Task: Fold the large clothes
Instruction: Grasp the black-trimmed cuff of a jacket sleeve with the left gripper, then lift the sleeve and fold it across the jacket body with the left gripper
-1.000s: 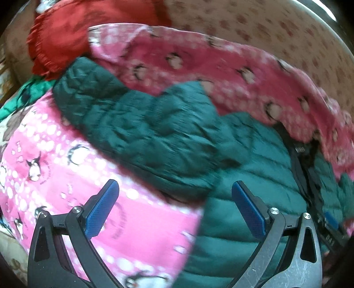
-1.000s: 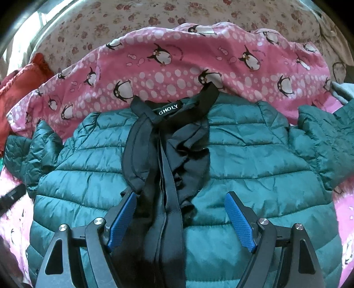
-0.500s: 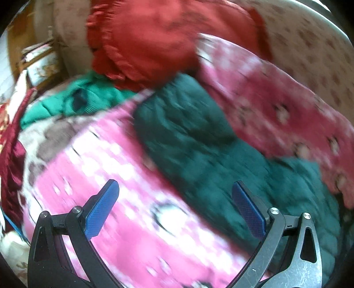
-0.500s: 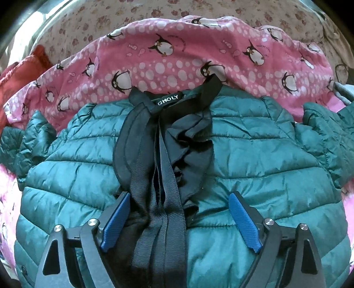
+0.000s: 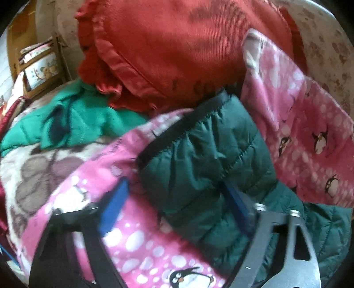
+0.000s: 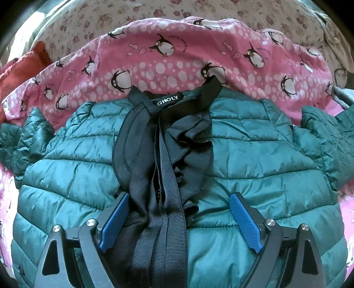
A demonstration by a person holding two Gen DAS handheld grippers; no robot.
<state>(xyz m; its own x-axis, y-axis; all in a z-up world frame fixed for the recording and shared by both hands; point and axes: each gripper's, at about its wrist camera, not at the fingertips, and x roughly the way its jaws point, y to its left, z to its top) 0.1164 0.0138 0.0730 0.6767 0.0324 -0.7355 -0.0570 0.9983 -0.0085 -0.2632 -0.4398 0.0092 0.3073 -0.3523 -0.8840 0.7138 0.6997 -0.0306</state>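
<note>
A dark teal quilted jacket lies front up on a pink penguin sheet, with a black ruffled collar and ribbed ribbons down its middle. My right gripper hovers open over the chest, and the ribbons run between its blue pads without being pinched. In the left wrist view, the jacket's sleeve ends in a black cuff band. My left gripper straddles that sleeve and its jaws are closing. The right pad sits against the fabric. The left pad is still off it, over the sheet.
A red frilled cushion lies just beyond the cuff. A bright green garment and a cream blanket with brown shapes are to the left. A wooden shelf stands at the far left. Floral fabric rises behind.
My left gripper has swept left along the sleeve to its cuff end, and its jaws have narrowed. The right gripper has stayed over the chest, its jaws slightly wider.
</note>
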